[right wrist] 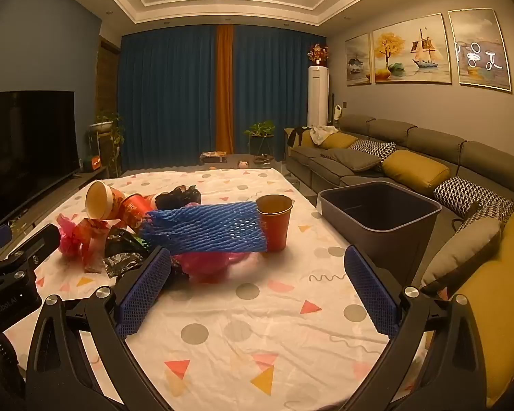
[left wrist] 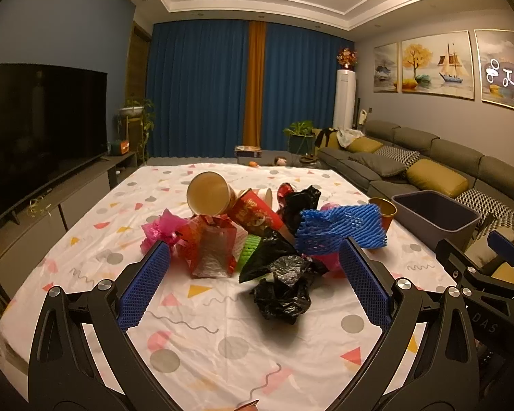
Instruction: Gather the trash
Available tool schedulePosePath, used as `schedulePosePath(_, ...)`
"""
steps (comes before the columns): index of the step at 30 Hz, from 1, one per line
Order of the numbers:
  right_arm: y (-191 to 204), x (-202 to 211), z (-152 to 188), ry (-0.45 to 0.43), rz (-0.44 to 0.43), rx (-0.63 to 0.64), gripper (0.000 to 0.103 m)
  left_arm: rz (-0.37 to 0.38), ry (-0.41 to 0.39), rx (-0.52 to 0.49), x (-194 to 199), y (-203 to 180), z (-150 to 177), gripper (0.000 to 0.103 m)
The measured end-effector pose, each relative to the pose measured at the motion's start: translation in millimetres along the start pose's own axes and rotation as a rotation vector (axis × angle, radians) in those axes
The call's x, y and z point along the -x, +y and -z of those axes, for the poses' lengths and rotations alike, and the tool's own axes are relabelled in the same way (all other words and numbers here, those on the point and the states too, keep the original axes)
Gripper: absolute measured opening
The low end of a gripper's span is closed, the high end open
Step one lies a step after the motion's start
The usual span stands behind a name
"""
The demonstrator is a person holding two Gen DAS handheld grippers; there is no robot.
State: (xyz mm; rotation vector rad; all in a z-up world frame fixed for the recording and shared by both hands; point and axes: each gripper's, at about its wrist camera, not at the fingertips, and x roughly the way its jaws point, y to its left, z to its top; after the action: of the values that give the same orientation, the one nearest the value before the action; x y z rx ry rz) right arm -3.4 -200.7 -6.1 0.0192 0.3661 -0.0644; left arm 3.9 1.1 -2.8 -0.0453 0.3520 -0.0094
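Black-framed, blue-padded fingers of the left gripper (left wrist: 253,274) spread wide and empty at six o'clock in the left wrist view, over a white tablecloth with coloured shapes (left wrist: 222,342). Between the pads, at the centre, lies a crumpled black plastic bag (left wrist: 284,291). Beyond it, toward twelve o'clock, trash is heaped: a red and clear foil wrapper (left wrist: 210,248), pink crinkled wrapping (left wrist: 159,229), a tipped tan paper cup (left wrist: 209,193) with nothing visible in its open mouth, a red printed paper cup on its side (left wrist: 257,214), and a blue foam mesh sleeve (left wrist: 341,227).

The right gripper (right wrist: 257,281) is likewise wide open, holding nothing. At twelve o'clock of it stands an upright red cup with gold lining (right wrist: 274,222), touching the mesh sleeve. At two o'clock, a dark grey rectangular plastic bin (right wrist: 380,215) sits off the table's right edge; its visible interior looks empty.
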Motion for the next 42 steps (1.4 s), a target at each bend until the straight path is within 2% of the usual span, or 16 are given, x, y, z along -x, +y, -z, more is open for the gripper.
schedulePosePath(42,-2.7,-1.2,-2.2,-0.007,0.0,-0.008,0.098,0.002,0.003,0.005,-2.1,0.2,0.2,0.097)
